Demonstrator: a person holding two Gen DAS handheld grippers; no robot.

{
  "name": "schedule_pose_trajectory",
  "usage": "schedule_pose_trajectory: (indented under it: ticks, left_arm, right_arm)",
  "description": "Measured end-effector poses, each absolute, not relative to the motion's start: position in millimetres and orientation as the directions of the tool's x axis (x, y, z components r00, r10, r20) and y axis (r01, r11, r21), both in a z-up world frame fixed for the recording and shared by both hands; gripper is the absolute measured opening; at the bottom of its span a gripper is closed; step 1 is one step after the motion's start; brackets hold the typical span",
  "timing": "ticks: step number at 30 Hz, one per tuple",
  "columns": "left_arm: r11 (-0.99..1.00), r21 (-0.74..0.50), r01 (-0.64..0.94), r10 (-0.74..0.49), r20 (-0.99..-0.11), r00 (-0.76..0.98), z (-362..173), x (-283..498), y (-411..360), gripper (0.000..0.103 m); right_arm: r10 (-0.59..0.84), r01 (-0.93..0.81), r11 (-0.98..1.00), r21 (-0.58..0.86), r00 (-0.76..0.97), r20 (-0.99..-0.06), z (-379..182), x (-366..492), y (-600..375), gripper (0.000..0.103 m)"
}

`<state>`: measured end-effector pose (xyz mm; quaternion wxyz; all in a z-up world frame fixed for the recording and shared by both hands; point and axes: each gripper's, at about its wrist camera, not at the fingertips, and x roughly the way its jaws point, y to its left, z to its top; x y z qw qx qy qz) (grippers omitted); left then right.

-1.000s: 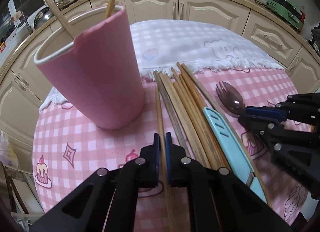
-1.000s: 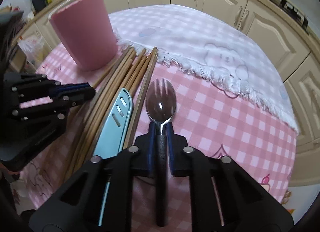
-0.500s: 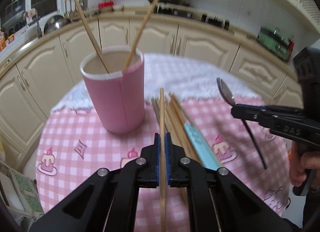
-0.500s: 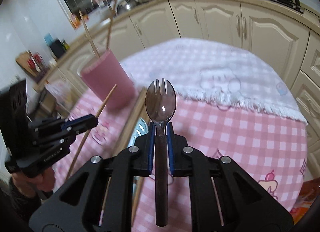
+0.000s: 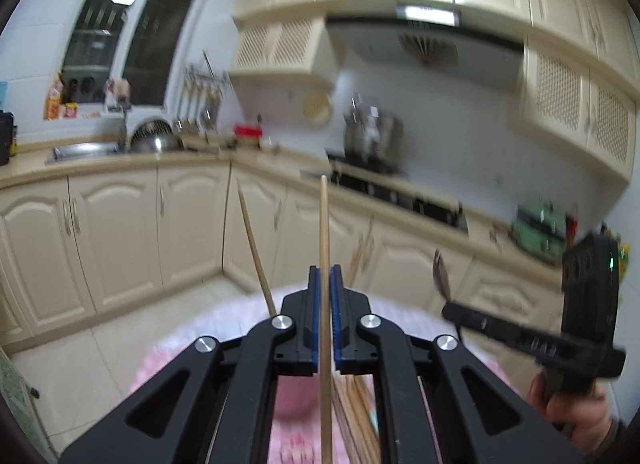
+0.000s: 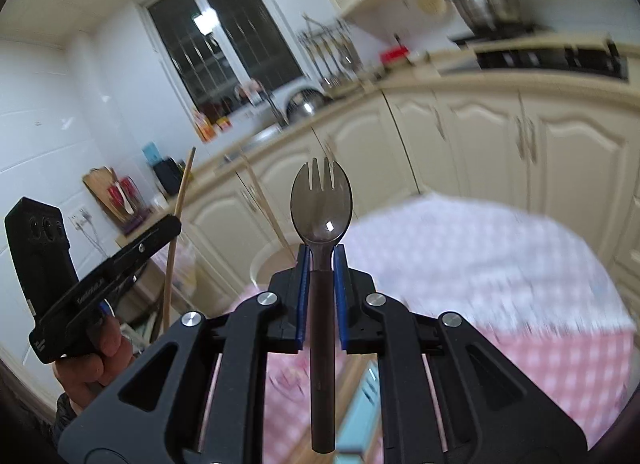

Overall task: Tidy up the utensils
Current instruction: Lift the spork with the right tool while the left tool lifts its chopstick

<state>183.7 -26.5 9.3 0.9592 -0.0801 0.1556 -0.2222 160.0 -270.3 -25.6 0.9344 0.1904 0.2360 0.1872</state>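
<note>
My left gripper (image 5: 325, 276) is shut on a wooden chopstick (image 5: 324, 232) that points upward, lifted high above the table. My right gripper (image 6: 322, 260) is shut on a metal spork (image 6: 322, 204) by its dark handle, also raised and tilted up. The pink cup (image 6: 266, 264) stands below, mostly hidden behind the fingers, with chopsticks (image 5: 254, 244) sticking out of it. More chopsticks (image 5: 354, 416) and a light blue knife sheath (image 6: 366, 412) lie on the pink checked tablecloth (image 6: 520, 364). The right gripper also shows in the left wrist view (image 5: 448, 306), and the left gripper in the right wrist view (image 6: 176, 224).
Cream kitchen cabinets (image 5: 120, 232) and a countertop with a sink (image 5: 80, 150) curve around behind the round table. A stove with a pot (image 5: 372, 140) is at the back. A white cloth (image 6: 460, 244) covers the table's far part.
Both grippers have risen and tilted upward, carrying the chopstick and the spork off the table; the views now look over the kitchen rather than down at the table.
</note>
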Motion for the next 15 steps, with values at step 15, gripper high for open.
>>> schedule_pose_trajectory:
  ticks: [15]
  left_arm:
    - [0.894, -0.298, 0.335, -0.363, -0.043, 0.931, 47.4, 262.4, -33.0, 0.005]
  right_arm:
    - [0.465, -0.341, 0.837, 0.428, 0.856, -0.226, 15.4, 258.2, -215.3, 0.012]
